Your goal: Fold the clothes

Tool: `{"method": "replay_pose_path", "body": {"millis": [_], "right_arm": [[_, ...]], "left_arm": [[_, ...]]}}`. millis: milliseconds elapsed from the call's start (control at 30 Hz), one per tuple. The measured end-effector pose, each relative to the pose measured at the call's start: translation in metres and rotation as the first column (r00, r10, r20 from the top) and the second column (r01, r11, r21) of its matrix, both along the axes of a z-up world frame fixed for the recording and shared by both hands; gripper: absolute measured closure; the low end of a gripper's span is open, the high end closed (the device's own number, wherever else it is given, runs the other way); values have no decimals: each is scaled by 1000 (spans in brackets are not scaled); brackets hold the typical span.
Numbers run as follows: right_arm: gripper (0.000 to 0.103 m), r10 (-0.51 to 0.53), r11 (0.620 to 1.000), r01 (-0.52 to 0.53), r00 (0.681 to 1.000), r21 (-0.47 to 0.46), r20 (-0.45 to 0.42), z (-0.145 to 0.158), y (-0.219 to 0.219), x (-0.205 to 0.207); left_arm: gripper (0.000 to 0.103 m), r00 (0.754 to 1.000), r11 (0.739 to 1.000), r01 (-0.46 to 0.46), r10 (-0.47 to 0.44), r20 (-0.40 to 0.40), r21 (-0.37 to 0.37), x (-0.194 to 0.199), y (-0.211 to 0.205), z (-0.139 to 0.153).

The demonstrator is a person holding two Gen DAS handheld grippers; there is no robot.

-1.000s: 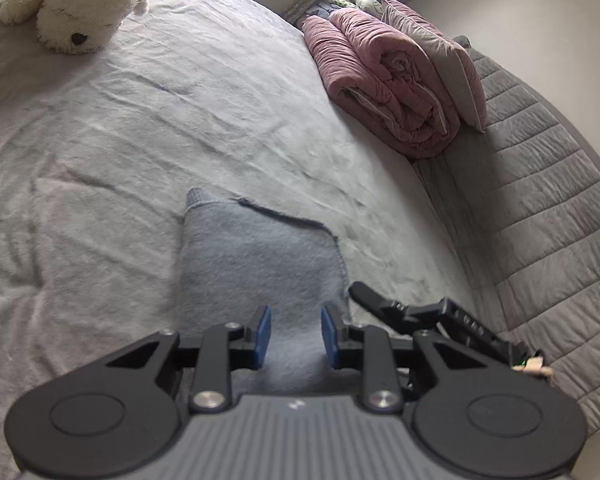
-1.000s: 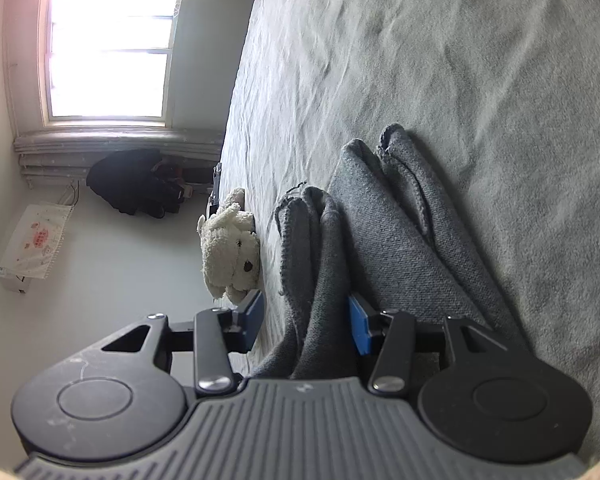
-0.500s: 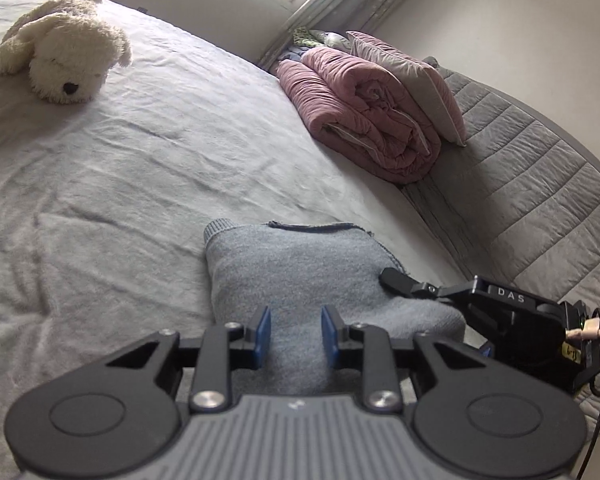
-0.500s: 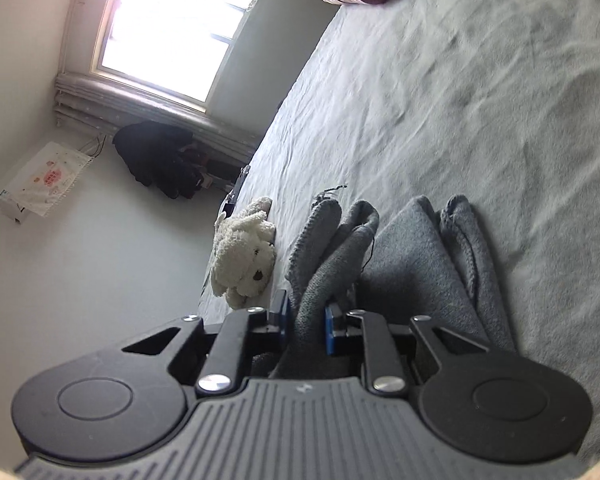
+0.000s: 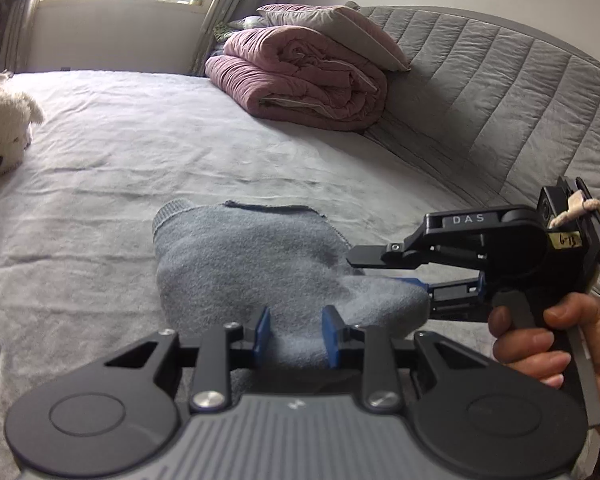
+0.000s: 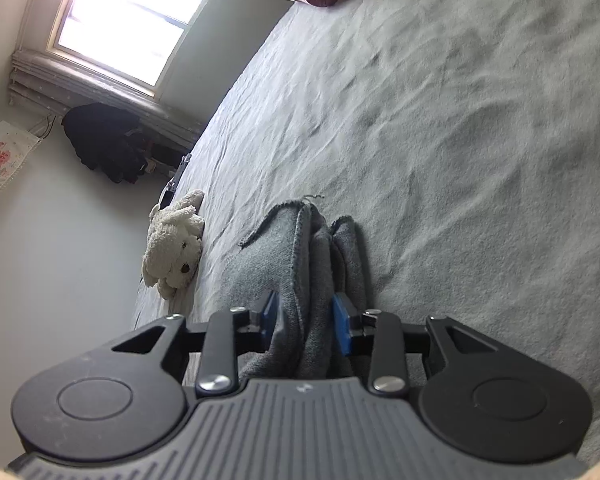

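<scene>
1. Two black plastic grippers with blue pads were in use. The left gripper [image 5: 296,334] clasped a bunched fold of the garment between its pads.
2. The right gripper [image 6: 306,320], held by one hand [image 5: 556,344], had thick gathered folds between its jaws, which were opening; whether the pads pressed on the cloth could not be told.
3. One grey knitted sweater [image 5: 256,260], soft and fuzzy with a ribbed edge, lay partly folded on the bed [image 5: 100,152], its near end lifted by both grippers.
4. The bed sheet was pale grey and wrinkled.
5. One cream plush dog [image 5: 0,132] lay at the far left.
6. One rolled pink quilt [image 5: 300,80] and one flat pillow [image 5: 340,24] rested against the quilted grey headboard [image 5: 500,92].
</scene>
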State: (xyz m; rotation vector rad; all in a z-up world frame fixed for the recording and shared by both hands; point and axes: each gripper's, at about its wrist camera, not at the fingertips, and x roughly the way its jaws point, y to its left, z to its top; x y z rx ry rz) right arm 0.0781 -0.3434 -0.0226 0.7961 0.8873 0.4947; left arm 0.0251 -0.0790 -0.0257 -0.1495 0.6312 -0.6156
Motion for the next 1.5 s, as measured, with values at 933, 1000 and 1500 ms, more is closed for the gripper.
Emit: {"method": "replay_pose_path", "body": {"millis": [933, 1000, 1500], "right_arm": [[66, 74, 988, -48, 982, -148, 175, 32, 6, -21], [66, 93, 984, -61, 977, -168, 190, 33, 11, -23], [66, 172, 955, -114, 965, -275, 197, 19, 34, -14]], "left_arm": [[68, 993, 992, 120, -121, 16, 24, 37, -4, 7], [69, 994, 993, 111, -111, 3, 32, 55, -3, 4], [68, 999, 983, -7, 16, -45, 186, 171, -39, -3]]}}
